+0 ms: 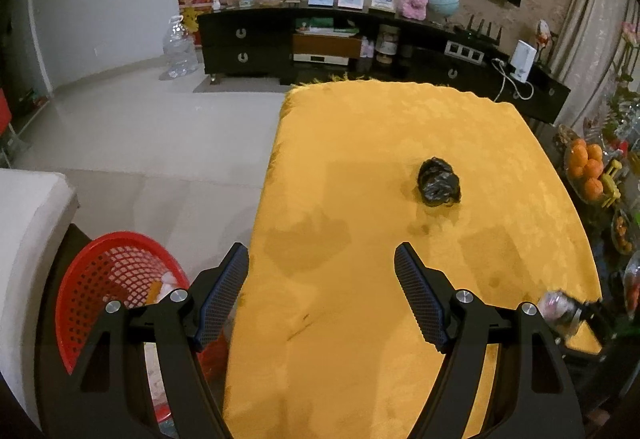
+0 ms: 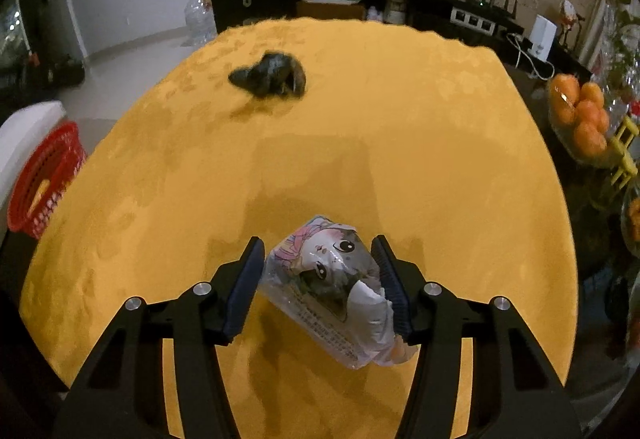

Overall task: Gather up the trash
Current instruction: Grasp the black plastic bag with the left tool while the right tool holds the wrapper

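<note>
A crumpled black plastic bag [image 1: 439,183] [image 2: 272,75] lies on the yellow-clothed table [image 1: 360,127] [image 2: 400,99], ahead of both grippers. My right gripper [image 2: 318,239] is shut on a clear snack wrapper with a cartoon cat print [image 2: 336,279], held a little above the cloth near the front edge. That wrapper [image 1: 554,305] also shows blurred at the right of the left wrist view. My left gripper [image 1: 322,251] stands open and empty over the table's left edge. The red mesh basket [image 1: 120,271] [image 2: 44,179] sits on the floor just left of the table, with some light-coloured scraps inside.
A bowl of oranges [image 1: 586,167] [image 2: 580,115] and small clutter crowd the stand to the right of the table. A white cushion [image 1: 28,219] sits left of the basket. A dark TV cabinet [image 1: 248,43] lines the far wall, with a large water bottle [image 1: 180,47] on the floor.
</note>
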Demonstrator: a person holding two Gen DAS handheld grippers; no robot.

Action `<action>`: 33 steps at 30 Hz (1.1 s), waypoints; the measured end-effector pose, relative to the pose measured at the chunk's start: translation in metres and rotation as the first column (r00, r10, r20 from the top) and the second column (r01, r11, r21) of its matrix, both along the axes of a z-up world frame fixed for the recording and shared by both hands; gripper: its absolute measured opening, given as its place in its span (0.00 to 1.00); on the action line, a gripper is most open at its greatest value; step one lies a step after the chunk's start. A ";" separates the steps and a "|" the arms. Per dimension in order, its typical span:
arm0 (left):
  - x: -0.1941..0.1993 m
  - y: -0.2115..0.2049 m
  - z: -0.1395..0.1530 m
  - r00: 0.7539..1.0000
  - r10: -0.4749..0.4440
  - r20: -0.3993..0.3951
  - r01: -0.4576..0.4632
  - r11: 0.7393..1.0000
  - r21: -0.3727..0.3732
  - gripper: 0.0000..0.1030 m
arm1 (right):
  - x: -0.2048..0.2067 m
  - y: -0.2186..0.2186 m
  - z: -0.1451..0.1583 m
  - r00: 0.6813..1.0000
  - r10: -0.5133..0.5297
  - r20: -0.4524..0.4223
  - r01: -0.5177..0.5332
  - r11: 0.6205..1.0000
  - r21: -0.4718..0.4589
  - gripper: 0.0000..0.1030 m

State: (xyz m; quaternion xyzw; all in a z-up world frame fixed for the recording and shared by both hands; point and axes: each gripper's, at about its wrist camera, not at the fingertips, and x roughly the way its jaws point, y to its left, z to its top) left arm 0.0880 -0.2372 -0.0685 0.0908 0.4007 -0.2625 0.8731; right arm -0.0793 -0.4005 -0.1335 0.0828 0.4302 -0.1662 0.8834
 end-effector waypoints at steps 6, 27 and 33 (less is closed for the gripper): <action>0.001 -0.030 0.004 0.999 -0.030 0.026 0.030 1.000 0.002 0.71 | 0.025 -0.016 0.035 0.999 0.017 0.042 -0.016 0.999 -0.028 0.52; 0.031 -0.181 -0.060 0.959 -0.274 0.073 0.255 0.946 0.198 0.71 | 0.060 -0.114 0.067 0.977 -0.180 0.112 0.175 0.983 0.057 0.52; 0.037 -0.198 -0.082 0.959 -0.280 0.051 0.265 0.944 0.196 0.70 | 0.063 -0.116 0.056 0.979 -0.187 0.079 0.182 0.981 0.070 0.52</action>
